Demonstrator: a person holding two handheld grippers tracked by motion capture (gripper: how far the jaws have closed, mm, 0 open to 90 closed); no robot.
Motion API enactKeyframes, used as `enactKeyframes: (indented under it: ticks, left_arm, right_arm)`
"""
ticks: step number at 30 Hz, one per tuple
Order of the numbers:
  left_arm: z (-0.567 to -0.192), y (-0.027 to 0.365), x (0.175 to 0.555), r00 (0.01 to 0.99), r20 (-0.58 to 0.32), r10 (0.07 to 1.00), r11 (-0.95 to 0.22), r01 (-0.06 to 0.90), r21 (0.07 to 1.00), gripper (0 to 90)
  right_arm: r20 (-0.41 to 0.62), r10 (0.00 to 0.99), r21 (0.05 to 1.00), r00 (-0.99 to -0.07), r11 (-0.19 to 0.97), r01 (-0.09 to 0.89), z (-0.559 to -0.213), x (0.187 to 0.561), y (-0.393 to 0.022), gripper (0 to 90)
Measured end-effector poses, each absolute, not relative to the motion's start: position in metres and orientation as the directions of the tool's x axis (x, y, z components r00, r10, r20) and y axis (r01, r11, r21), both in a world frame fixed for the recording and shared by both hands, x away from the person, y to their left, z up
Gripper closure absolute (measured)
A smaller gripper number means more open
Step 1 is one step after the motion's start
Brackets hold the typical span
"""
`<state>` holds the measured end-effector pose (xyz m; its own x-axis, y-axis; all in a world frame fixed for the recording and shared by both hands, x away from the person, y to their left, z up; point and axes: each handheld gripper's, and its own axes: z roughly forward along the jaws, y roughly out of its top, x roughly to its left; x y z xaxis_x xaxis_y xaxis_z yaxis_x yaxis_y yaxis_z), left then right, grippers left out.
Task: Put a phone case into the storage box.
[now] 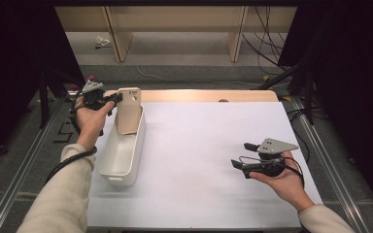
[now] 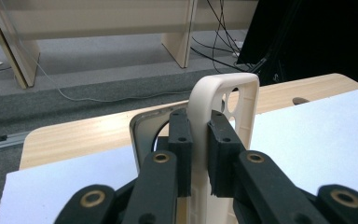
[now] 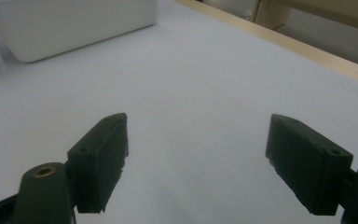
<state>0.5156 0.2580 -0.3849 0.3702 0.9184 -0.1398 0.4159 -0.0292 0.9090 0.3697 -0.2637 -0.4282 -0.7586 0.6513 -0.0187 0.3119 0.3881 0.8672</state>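
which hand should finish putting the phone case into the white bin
Left. The left gripper is shut on the phone case, held upright over the far end of the white bin. The right gripper is open, empty and far off across the table.

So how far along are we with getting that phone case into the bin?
Done: the left tongs are shut on the edge of the cream phone case, which stands upright at the far end of the white bin. In hand: lowering it in; whether its lower end touches the bottom I can't tell. Left: release and pull clear. The right tongs are open and empty above the white mat.
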Motion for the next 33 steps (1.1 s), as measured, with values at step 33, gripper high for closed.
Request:
enactKeyframes:
  ticks: [33]
  left_arm:
    - [-0.399, 0.260, 0.521, 0.361, -0.170, 0.917, -0.027, 0.482, 0.876, 81.0]
  right_arm:
    - [-0.025, 0.650, 0.866, -0.759, 0.394, 0.308, -0.429, 0.370, -0.263, 22.1]
